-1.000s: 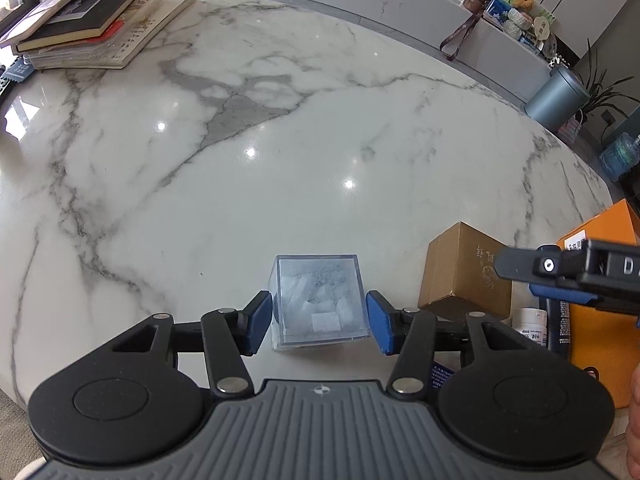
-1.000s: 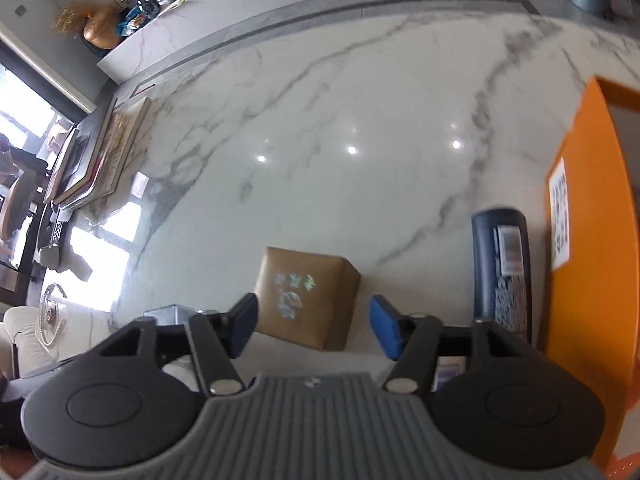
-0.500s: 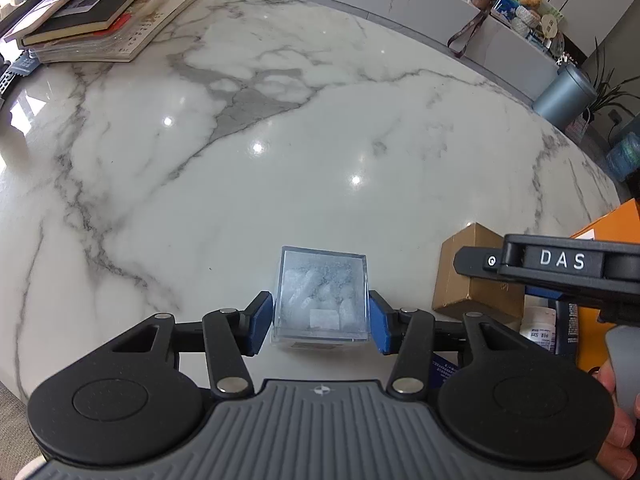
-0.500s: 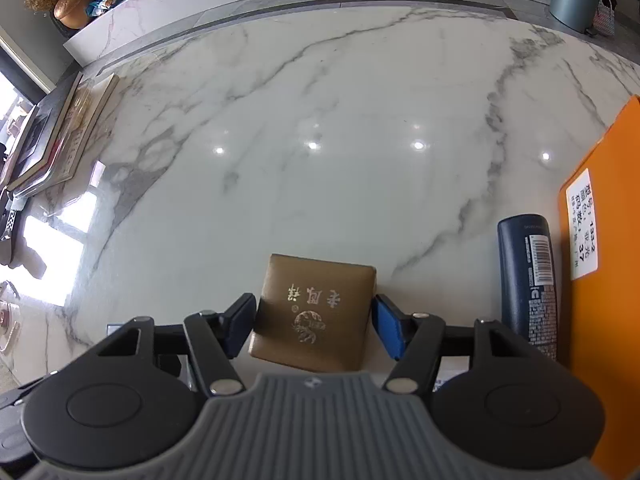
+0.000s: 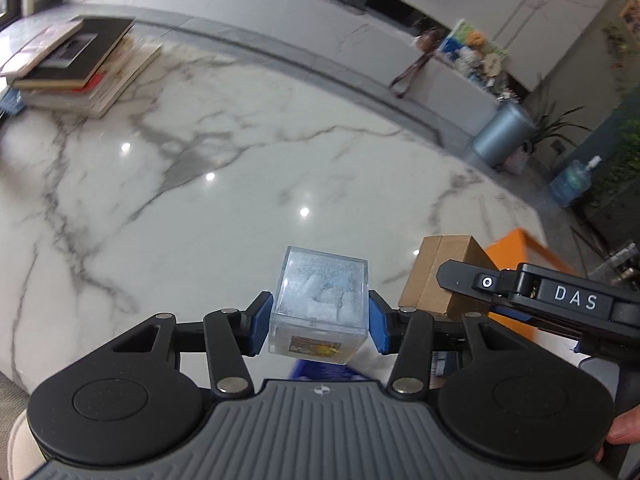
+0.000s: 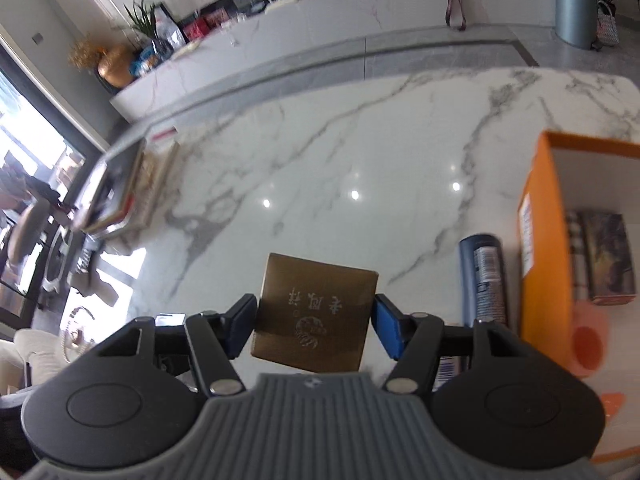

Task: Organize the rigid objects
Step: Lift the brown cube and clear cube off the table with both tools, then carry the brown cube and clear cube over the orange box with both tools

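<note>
The white marble counter (image 5: 224,208) with grey veins carries everything. At its right edge stands an orange box (image 6: 540,248), open on top, with small packets inside. Just beside its left wall a dark blue can (image 6: 482,280) lies on its side, its long axis running from the near edge toward the far edge. A stack of books (image 5: 76,68) sits at the far left corner.

The brown cardboard box (image 6: 316,316), squarish and printed with pale characters and a round emblem, is clamped between the blue pads of the right gripper (image 6: 314,326), tilted and above the near edge. The clear plastic cube (image 5: 320,304), with white pieces inside, is gripped by the left gripper (image 5: 318,322), its pads pressed on both sides, raised and tipped forward over the near edge.
</note>
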`<state>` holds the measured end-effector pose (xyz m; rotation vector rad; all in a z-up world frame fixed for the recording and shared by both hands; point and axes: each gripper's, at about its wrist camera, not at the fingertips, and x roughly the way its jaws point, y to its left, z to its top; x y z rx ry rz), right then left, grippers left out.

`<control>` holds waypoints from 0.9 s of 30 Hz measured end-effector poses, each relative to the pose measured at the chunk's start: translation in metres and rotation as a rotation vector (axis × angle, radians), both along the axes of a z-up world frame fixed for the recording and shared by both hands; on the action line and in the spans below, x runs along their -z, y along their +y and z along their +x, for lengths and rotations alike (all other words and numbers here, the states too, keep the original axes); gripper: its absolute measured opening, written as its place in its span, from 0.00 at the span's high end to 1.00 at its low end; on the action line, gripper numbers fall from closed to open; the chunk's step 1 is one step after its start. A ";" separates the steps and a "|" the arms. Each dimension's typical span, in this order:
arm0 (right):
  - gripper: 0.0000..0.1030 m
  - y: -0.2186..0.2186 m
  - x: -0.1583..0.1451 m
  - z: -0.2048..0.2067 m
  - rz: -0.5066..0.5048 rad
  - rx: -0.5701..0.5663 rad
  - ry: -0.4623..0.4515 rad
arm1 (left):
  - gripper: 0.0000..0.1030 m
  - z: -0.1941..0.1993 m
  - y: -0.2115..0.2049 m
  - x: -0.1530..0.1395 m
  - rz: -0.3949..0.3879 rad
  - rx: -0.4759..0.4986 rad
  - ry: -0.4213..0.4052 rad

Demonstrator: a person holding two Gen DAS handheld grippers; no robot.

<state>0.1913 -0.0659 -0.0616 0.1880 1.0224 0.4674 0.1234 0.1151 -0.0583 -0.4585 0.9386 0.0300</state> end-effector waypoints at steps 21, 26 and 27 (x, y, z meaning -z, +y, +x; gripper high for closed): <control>0.38 -0.230 -0.023 -0.052 0.052 0.348 -0.090 | 0.46 0.037 -0.202 -0.031 -0.060 0.394 -0.093; 0.38 -0.247 -0.001 -0.038 0.032 0.332 -0.025 | 0.46 0.054 -0.216 -0.023 -0.031 0.404 -0.076; 0.38 -0.248 0.004 -0.033 0.028 0.320 -0.007 | 0.46 0.057 -0.217 -0.022 -0.027 0.401 -0.073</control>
